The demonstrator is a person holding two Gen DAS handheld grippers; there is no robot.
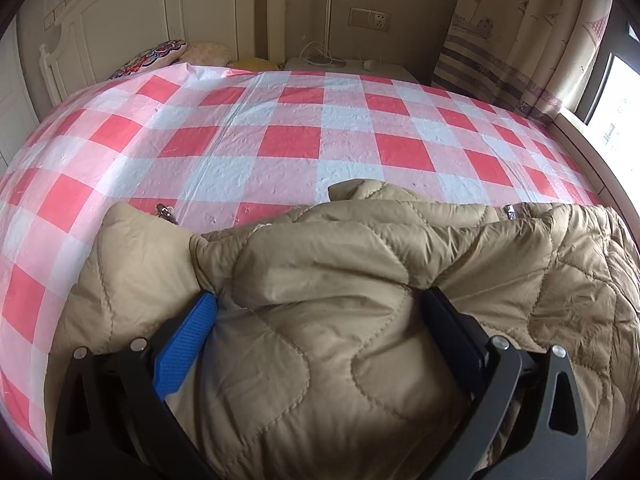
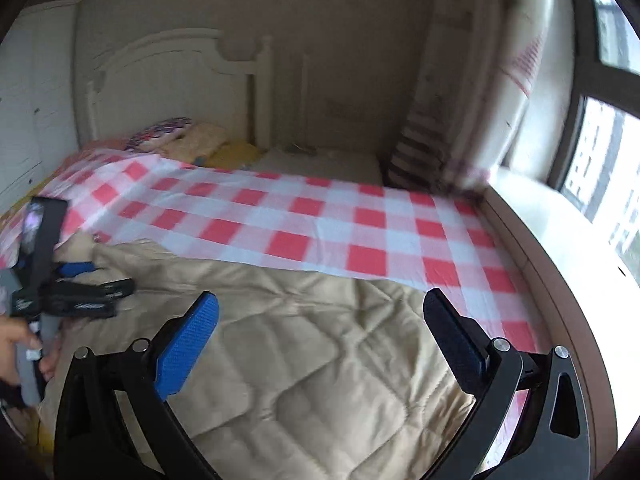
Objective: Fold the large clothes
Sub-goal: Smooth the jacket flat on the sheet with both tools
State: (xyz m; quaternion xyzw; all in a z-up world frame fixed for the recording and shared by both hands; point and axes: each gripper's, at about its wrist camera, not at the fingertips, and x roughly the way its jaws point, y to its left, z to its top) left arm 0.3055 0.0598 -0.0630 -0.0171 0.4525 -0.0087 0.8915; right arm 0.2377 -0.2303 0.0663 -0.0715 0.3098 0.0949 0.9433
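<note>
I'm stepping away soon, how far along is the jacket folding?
Done: the tan quilted jacket lies on the checked bedspread, bunched with one part lapped over. In hand: left gripper jaws open around a puffy fold; right gripper open above it. Left: flattening and final folds.

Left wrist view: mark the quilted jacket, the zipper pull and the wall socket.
quilted jacket (image 1: 320,264), left wrist view, on a raised quilted fold
zipper pull (image 1: 165,211), left wrist view, on the metal tab
wall socket (image 1: 369,19), left wrist view, on the plate's middle
</note>
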